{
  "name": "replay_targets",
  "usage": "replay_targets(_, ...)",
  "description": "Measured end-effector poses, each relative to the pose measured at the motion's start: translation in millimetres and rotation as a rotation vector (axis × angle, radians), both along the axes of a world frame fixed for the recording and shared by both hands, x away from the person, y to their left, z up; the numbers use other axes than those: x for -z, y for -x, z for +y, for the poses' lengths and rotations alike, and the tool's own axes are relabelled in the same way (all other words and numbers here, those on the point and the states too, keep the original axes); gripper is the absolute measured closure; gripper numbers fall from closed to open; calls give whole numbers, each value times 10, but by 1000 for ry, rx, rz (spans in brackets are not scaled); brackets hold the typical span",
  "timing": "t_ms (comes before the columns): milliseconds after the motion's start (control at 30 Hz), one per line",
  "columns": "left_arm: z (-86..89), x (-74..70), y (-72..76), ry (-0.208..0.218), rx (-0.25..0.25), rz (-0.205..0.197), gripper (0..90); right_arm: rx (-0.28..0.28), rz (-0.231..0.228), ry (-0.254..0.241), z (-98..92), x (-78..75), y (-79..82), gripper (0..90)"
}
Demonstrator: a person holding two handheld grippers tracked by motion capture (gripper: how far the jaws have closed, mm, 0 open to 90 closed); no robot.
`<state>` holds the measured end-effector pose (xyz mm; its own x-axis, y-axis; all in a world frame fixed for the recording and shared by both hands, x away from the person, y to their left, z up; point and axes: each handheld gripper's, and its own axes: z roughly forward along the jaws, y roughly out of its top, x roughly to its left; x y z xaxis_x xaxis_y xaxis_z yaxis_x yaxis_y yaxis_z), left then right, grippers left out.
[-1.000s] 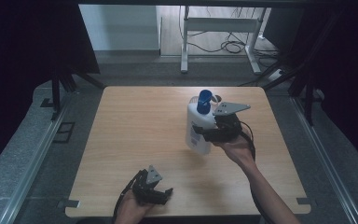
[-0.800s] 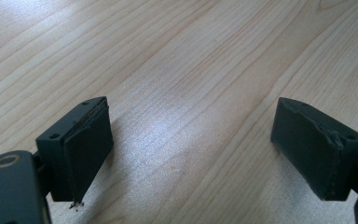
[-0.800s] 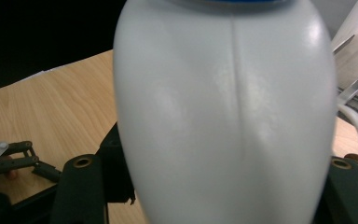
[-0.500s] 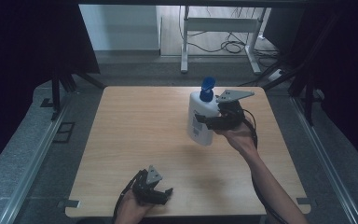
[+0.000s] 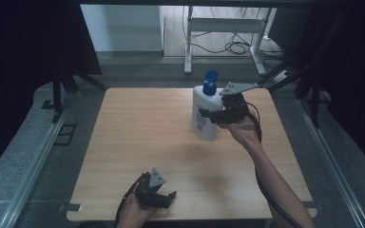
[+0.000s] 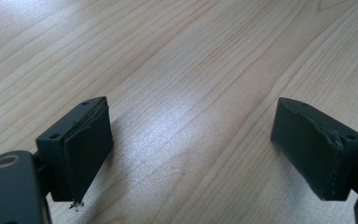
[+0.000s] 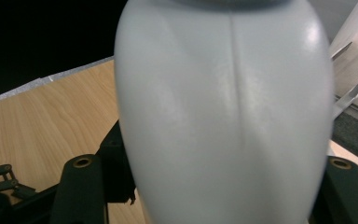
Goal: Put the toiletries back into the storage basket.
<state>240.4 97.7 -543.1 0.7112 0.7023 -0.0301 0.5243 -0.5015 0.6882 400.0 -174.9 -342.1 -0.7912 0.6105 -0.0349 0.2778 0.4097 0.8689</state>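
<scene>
Resting near the front edge of the table (image 5: 123, 156), a little left of the middle, the left gripper (image 5: 158, 195) has its jaws wide apart and nothing between them; in the left gripper view there is only bare wood between the two pads (image 6: 86, 154). It has no part in the work at this moment.

Further to the right, near the back right corner of the table, the right gripper (image 5: 217, 115) is closed on the white bottle (image 5: 204, 114), which has a blue pump top (image 5: 210, 80). The jaws hold the body of the bottle from its right side, about the middle of its height. In the right gripper view the rounded white body (image 7: 223, 107) stands very close to the camera, between the jaws. From the high view I cannot tell surely if the base touches the table or hangs just above it.

I judge the step in hand is carrying the bottle. To do it well, the person should keep the bottle upright, because the body is smooth and rounded and may slip or turn between flat pads. A slow, level movement is better, and the base should sit flat on the table before the jaws release.
</scene>
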Motion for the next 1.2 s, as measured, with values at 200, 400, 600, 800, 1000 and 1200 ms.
replay_targets(200,0,1,-3,-1,3,-2,120,13,-6,-6,-25,-51,-83,374)
replay_targets(400,-1,0,-3,-1,3,-2,120,23,-13,-15,-51,-110,-178,374)
replay_targets(600,-2,0,-3,-1,3,-2,120,23,-15,-32,-68,-155,-276,374)
replay_targets(800,-2,0,-3,0,1,-3,120,42,-25,-22,-95,-170,-371,374)
replay_targets(1000,-2,0,-2,-1,1,-2,120,63,-35,-4,-121,-167,-460,374)
replay_targets(1200,-2,1,-3,0,2,-3,120,64,-46,-5,-110,-194,-566,374)
